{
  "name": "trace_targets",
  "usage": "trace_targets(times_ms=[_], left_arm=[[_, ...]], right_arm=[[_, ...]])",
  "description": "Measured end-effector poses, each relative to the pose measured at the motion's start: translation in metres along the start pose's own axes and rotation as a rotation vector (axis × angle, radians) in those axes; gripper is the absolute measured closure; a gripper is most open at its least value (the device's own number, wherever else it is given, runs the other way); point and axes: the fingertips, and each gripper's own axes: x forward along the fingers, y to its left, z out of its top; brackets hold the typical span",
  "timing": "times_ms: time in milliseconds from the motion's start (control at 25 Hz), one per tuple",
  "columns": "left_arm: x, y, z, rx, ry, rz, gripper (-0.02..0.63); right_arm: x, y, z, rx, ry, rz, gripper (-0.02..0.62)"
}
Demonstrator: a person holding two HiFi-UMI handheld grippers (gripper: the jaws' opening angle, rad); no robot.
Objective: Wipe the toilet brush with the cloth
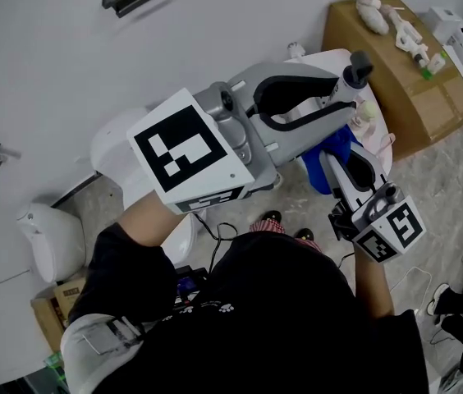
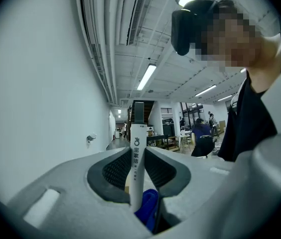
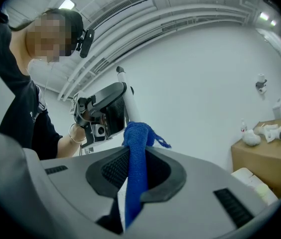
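Note:
The toilet brush's white handle [image 2: 137,158], with print on it and a dark grey top [image 1: 357,66], stands upright between the ribbed pads of my left gripper [image 2: 136,156], which is shut on it. In the head view this gripper [image 1: 340,90] reaches to the right, its marker cube near the middle. My right gripper [image 3: 133,158] is shut on a blue cloth [image 3: 136,153], whose top folds round the handle [image 3: 129,101] just below the left gripper. From above, the cloth [image 1: 323,161] bunches under the left jaws, at the tip of the right gripper [image 1: 342,164]. The brush head is hidden.
A white toilet [image 1: 121,142] sits against the white wall under my left arm. A white bin [image 1: 51,240] stands at the lower left. A cardboard box [image 1: 416,97] with small white items on top is at the upper right. Cables lie on the stone floor [image 1: 445,171].

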Motion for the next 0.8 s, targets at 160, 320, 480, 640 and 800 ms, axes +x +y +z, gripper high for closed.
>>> trace_targets(times_ms=[160,320,480,640,800], left_arm=[[-0.001,0.001,-0.003,-0.004,0.014,-0.003,0.518],[-0.001,-0.001,-0.011,-0.011,0.059,-0.015,0.518],[0.003,-0.004,-0.018,-0.011,0.086,-0.026,0.518],[0.003,-0.003,-0.022,-0.012,0.106,-0.028,0.518],[0.004,0.000,-0.018,-0.017,0.096,-0.023,0.518]], right_arm=[[0.001,0.000,-0.004,0.010,0.004,0.002,0.531],[0.003,-0.001,-0.010,0.018,0.024,0.004,0.531],[0.003,-0.006,-0.016,0.013,0.049,-0.001,0.531],[0.002,-0.008,-0.020,0.024,0.056,-0.006,0.531],[0.003,-0.010,-0.019,0.034,0.053,-0.010,0.531]])
